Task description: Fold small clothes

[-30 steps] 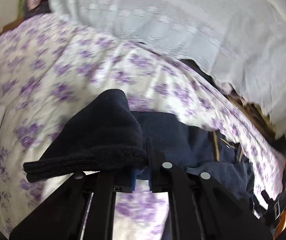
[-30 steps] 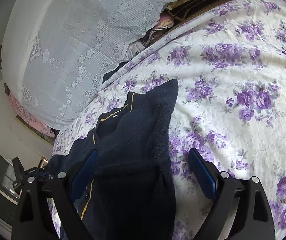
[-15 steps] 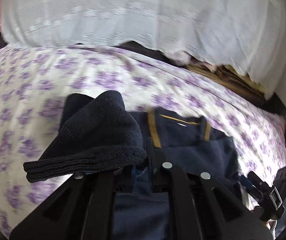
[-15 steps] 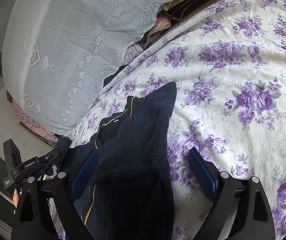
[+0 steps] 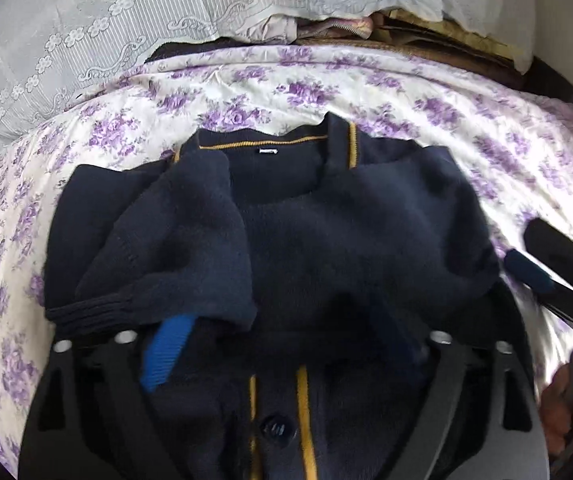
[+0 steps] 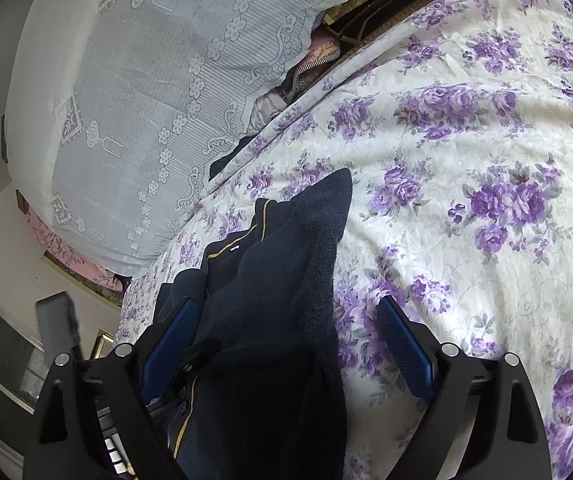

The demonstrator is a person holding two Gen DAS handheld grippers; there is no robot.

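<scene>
A small navy knitted cardigan with yellow trim and a dark button lies on the floral bed sheet, both sleeves folded across its chest. My left gripper is open just above the cardigan's front, and the left sleeve cuff lies loose over its left blue pad. My right gripper is open with its pads on either side of the folded right sleeve. It also shows at the right edge of the left wrist view.
A large white lace pillow lies along the head of the bed, with pink fabric and a dark wooden headboard behind it. The floral sheet spreads right of the cardigan. A window and pale wall sit at far left.
My left gripper has opened and let go of the left sleeve, which now lies across the cardigan's chest. It swung over the cardigan. My right gripper has stayed open and hardly moved.
</scene>
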